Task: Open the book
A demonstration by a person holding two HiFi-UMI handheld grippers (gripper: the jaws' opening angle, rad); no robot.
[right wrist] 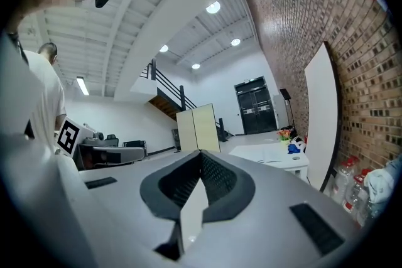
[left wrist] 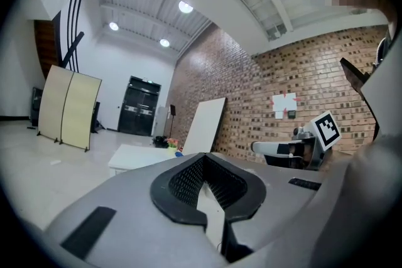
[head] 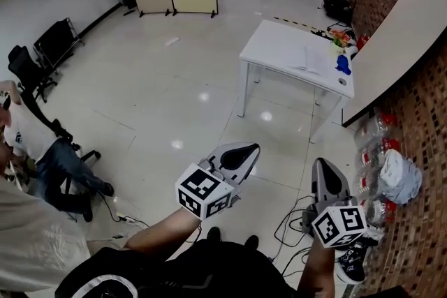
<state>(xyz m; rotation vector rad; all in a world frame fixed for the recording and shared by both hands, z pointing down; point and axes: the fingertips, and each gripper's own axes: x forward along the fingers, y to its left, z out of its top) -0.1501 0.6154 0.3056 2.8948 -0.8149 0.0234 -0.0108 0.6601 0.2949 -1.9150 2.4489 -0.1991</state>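
Left gripper (head: 250, 149), right gripper (head: 320, 164) — smooth grey jaws pressed together, empty, white rectangular table (head: 279, 42) beyond

Support surface: a white rectangular table (head: 276, 42) on a pale glossy floor (head: 174, 80), close to the brick wall.

Items on the tabletop, all toward its right end:
- A flat white item, probably the book (head: 307, 61); too small to confirm.
- A blue object (head: 343, 65) just beside it.
- An orange-and-green cluster (head: 339, 40) at the far corner.
- A small round item (head: 342, 81) at the near corner.
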